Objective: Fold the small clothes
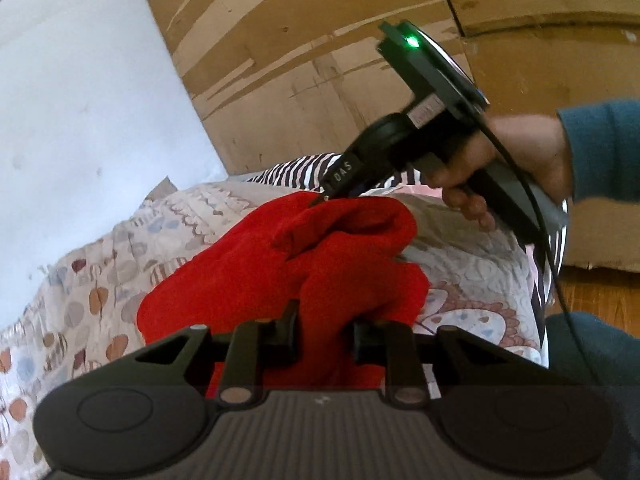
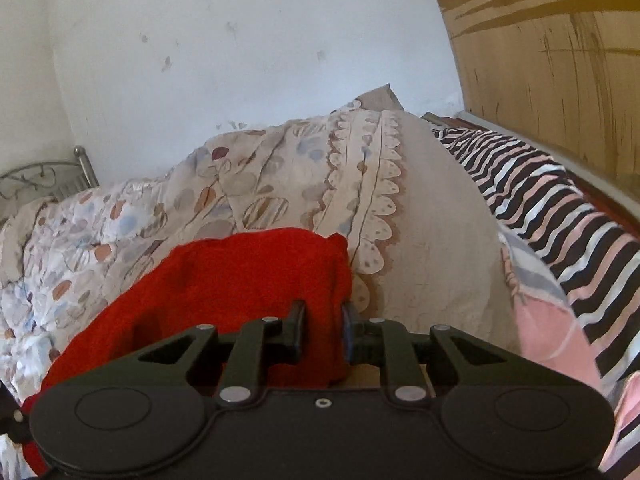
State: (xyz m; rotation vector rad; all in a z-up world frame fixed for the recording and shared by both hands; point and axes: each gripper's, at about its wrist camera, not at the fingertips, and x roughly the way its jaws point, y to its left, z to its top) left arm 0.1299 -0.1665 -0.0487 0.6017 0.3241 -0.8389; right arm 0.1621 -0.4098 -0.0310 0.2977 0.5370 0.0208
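A small red garment (image 1: 280, 264) hangs bunched between both grippers above the bed. My left gripper (image 1: 325, 332) is shut on its near edge, with red cloth pinched between the fingers. My right gripper (image 1: 320, 199), held by a hand in a teal sleeve, pinches the far top edge of the garment in the left wrist view. In the right wrist view my right gripper (image 2: 323, 332) is shut on the red garment (image 2: 224, 292), which drapes down to the left.
A leaf-patterned quilt (image 2: 248, 200) covers the bed below. A striped black, white and pink blanket (image 2: 560, 216) lies to the right. A wooden wardrobe panel (image 1: 320, 60) and a white wall (image 2: 240, 48) stand behind. A metal bed frame (image 2: 48, 176) is at far left.
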